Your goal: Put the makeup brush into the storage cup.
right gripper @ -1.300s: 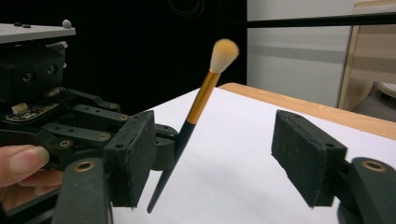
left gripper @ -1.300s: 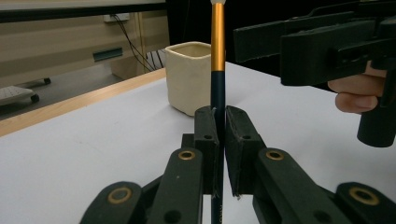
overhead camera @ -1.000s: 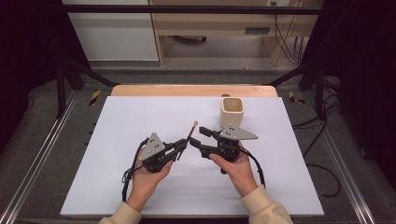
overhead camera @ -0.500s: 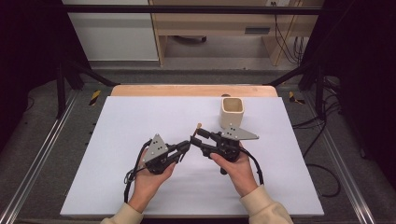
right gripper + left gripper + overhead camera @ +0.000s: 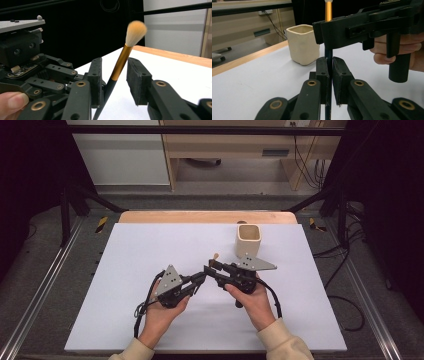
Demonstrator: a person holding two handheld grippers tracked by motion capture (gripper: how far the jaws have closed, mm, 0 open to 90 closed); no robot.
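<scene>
Right now a handover is taking place above the middle of the white table [image 5: 125,285]: the left gripper [image 5: 330,75] is clamping the dark handle of a makeup brush [image 5: 122,60], its jaws pressed together on the shaft with no gap left beside it. The brush is standing nearly upright, tilted a little, with its gold collar and pale bristles at the top.

The right gripper [image 5: 113,80] is sitting with its jaws parted around the brush, one pad close to or touching the handle just below the gold collar, the other pad standing clear of it. So it is not gripping anything yet.

Judging by this, the step in hand is passing the brush from left to right, probably on its way into the cream cup [image 5: 248,241], which is standing just beyond the right gripper near the far edge of the table.

To do it well, the right gripper should be closing squarely on the handle, not on the smooth gold collar, which would likely slip. The shaft is leaning across the gap, so centring it between the pads first would keep the closing pad from pushing it sideways. The left gripper should be letting go only once the right one is firmly shut, otherwise the brush may twist or drop.
</scene>
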